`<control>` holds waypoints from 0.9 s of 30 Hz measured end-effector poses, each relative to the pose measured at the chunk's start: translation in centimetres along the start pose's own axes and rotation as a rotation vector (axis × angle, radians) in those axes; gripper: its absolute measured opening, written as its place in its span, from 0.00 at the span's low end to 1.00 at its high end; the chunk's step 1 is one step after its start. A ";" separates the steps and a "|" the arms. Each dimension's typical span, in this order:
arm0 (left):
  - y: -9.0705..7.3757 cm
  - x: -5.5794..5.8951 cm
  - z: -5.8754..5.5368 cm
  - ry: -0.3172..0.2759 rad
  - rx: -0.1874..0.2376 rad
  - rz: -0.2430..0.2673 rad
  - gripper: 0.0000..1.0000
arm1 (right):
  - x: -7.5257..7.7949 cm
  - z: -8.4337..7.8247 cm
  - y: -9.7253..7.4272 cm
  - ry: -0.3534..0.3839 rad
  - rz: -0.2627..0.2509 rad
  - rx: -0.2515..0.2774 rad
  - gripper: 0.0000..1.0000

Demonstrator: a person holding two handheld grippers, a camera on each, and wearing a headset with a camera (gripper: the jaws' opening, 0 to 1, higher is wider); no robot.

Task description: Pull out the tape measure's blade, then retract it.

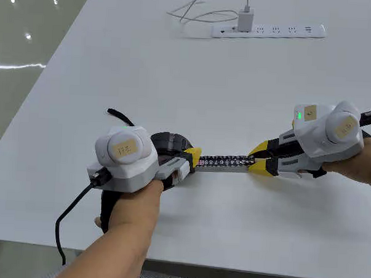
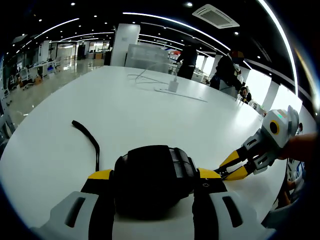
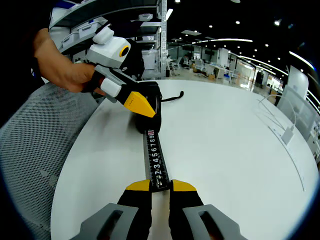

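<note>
A black tape measure case (image 1: 170, 142) rests on the white table (image 1: 176, 71), and my left gripper (image 1: 186, 162) is shut on it; in the left gripper view the case (image 2: 152, 177) sits between the yellow-tipped jaws. A short length of black blade with white numbers (image 1: 224, 161) runs from the case to the right. My right gripper (image 1: 260, 159) is shut on the blade's end; the blade (image 3: 154, 160) leads away from the right gripper (image 3: 160, 186) toward the case (image 3: 151, 107). A black wrist strap (image 1: 120, 116) trails behind the case.
A white power strip (image 1: 270, 30) with a plugged charger (image 1: 245, 20) and white cable (image 1: 197, 13) lies at the far side of the table. The table's left edge drops to a shiny floor (image 1: 23, 39). A mesh chair (image 3: 40, 165) stands by the table's near edge.
</note>
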State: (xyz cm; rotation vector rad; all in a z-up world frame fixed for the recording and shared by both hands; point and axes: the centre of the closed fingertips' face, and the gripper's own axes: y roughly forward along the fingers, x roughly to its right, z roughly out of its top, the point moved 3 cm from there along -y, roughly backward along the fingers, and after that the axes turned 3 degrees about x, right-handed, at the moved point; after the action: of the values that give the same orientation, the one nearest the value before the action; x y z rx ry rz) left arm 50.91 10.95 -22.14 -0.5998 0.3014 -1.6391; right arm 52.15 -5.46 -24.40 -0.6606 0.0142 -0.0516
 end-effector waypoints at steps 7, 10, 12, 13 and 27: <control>0.0 0.0 0.0 -0.002 0.000 0.001 0.58 | -0.1 0.5 0.6 -0.004 0.010 0.005 0.08; 0.0 0.0 0.0 -0.001 0.001 0.002 0.58 | -0.2 0.7 0.8 -0.009 0.017 0.004 0.08; 0.0 -0.1 0.0 -0.005 0.001 0.001 0.58 | -0.2 0.8 0.9 -0.011 0.019 0.006 0.08; 0.0 -0.1 0.0 -0.005 0.001 0.001 0.58 | -0.2 0.9 0.9 -0.011 0.021 0.006 0.08; 0.1 -0.2 0.1 -0.012 0.003 0.001 0.58 | -0.1 1.5 1.9 -0.029 0.046 0.008 0.08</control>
State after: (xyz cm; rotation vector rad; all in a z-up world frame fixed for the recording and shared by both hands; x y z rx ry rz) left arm 51.06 11.09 -22.17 -0.6072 0.2900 -1.6341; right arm 52.23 -3.04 -24.36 -0.6529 0.0015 0.0022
